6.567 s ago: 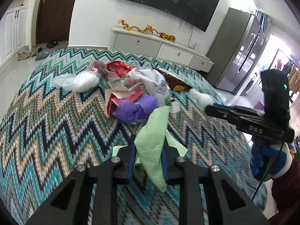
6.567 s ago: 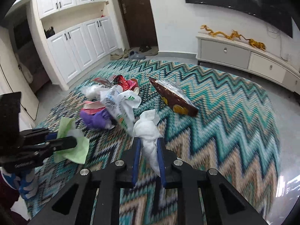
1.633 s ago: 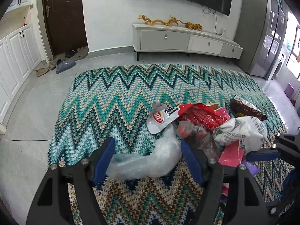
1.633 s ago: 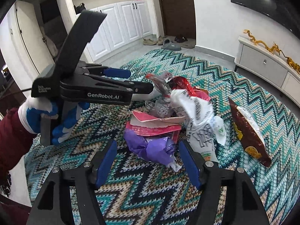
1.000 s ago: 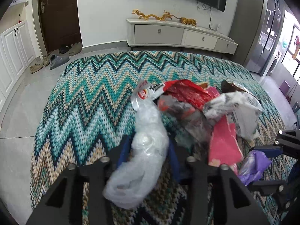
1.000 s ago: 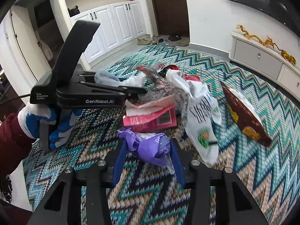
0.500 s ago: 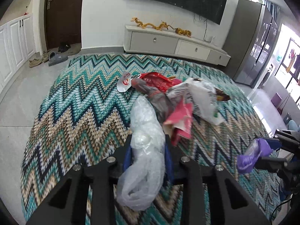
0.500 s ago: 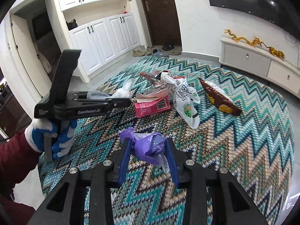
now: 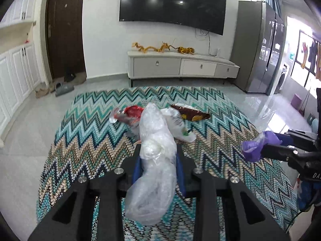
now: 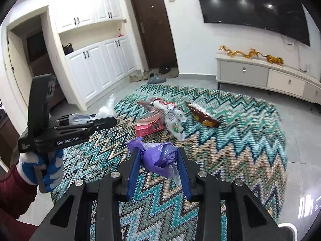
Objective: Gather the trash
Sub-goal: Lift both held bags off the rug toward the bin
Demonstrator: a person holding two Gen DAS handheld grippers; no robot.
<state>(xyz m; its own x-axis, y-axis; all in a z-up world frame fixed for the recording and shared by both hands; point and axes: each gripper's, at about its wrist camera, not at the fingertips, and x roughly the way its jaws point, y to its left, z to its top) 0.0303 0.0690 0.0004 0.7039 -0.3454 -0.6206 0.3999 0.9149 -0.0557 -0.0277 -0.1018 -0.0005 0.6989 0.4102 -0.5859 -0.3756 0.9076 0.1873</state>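
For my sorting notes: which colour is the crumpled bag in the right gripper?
Purple bag, seen best in the right wrist view.

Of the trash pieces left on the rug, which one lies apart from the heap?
The brown snack wrapper: it lies alone on the rug, right of the white plastic bag; that and the pink box sit bunched together.

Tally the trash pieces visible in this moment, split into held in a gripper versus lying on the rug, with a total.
Held in a gripper: 2 (clear plastic bag, purple wrapper)
Lying on the rug: 4 that I can separate (red wrapper, pink box, white printed bag, brown snack packet); the pile overlaps, so more may be hidden
Total: 6
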